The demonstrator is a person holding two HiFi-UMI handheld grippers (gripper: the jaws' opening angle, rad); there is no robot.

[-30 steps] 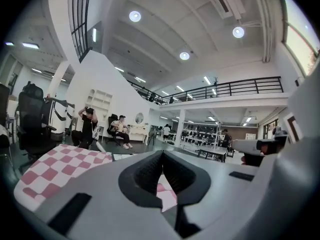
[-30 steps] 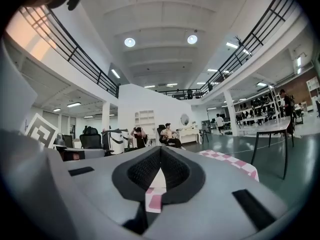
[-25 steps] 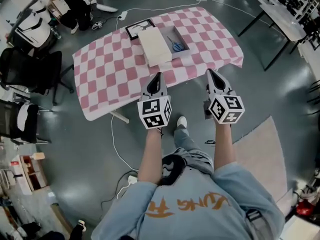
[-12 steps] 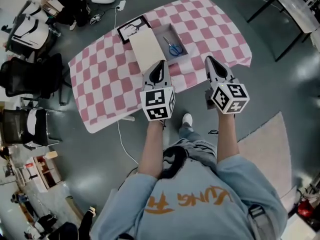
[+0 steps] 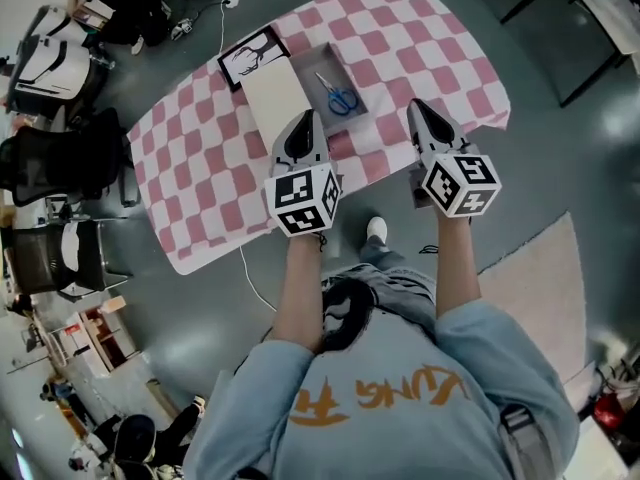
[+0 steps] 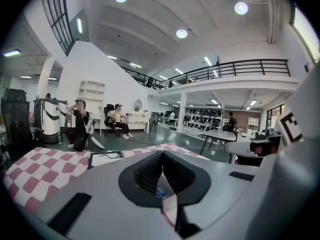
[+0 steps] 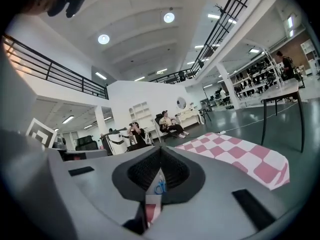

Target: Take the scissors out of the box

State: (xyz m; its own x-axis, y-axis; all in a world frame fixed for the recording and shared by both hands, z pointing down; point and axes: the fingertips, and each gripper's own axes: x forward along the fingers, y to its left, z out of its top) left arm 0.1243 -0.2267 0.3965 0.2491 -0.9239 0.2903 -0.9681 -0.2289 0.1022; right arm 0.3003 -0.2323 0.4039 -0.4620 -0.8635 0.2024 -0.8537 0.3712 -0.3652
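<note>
Blue-handled scissors (image 5: 338, 97) lie in a shallow grey box (image 5: 357, 72) on the pink-and-white checked table (image 5: 200, 158). The box's white lid (image 5: 274, 93) lies just left of it. My left gripper (image 5: 307, 120) is shut and empty, its tip over the cloth by the lid's near end. My right gripper (image 5: 417, 107) is shut and empty too, over the table's near edge, right of the box. In the left gripper view the left gripper (image 6: 161, 156) shows a sliver of the scissors (image 6: 160, 191) below its tips. The right gripper (image 7: 161, 152) likewise frames the scissors (image 7: 160, 186).
A black-framed picture (image 5: 250, 53) lies on the table behind the lid. Black chairs (image 5: 60, 153) stand left of the table. A white cable (image 5: 255, 293) runs on the floor under the near edge. A pale rug (image 5: 530, 288) lies to the right. People sit far off at the left.
The person has stepped toward the table. Both shut grippers have moved forward from in front of the near edge to over it, closer to the box.
</note>
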